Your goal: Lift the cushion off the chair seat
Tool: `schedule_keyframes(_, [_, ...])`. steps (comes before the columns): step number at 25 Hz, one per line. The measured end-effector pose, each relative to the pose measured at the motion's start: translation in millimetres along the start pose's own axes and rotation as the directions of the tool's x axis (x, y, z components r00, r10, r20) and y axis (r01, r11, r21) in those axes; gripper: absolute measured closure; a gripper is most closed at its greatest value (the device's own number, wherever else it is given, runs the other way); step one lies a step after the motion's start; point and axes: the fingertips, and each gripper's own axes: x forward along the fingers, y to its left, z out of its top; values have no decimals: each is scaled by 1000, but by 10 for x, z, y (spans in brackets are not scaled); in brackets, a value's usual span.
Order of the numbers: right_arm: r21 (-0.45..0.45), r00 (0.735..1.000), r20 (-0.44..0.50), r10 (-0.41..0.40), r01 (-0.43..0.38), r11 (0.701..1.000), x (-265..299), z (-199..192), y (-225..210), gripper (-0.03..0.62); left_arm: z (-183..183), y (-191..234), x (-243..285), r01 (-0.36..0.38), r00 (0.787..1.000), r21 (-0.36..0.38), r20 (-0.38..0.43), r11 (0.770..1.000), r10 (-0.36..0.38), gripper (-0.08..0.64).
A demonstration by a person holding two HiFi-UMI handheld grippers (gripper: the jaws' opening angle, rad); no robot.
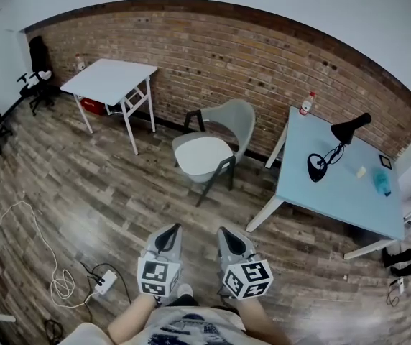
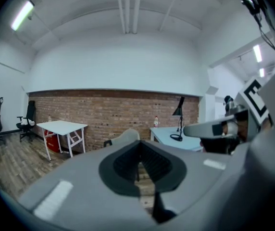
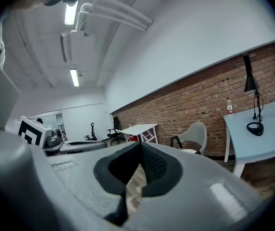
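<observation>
Cushion (image 1: pixel 202 153) ahead, left gripper (image 1: pixel 171 230), right gripper (image 1: pixel 224 231) level

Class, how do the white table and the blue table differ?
The white table is smaller than the blue table. The white table stands left of the chair, the blue table right of it. Only the blue table carries a black lamp. Both stand by the brick wall.
</observation>
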Motion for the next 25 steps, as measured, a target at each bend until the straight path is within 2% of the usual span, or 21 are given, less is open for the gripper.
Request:
schedule_keyframes(11, [-17,999,4,-54,54,998,924,246,-433,594,16,682,754,6,1000,-22,-16,1000,-6,569])
schedule_keyframes(17, [-7,999,6,-32,32,999,1513,307,-677,594,78,999,1319,0,1000,-1,-20,1000,0,568])
schedule_keyframes(25, [6,1000,-4,-30,30,1000,2347,622,-1451,594,322,1292,2433,-6,999,13,-48,1000,7,568])
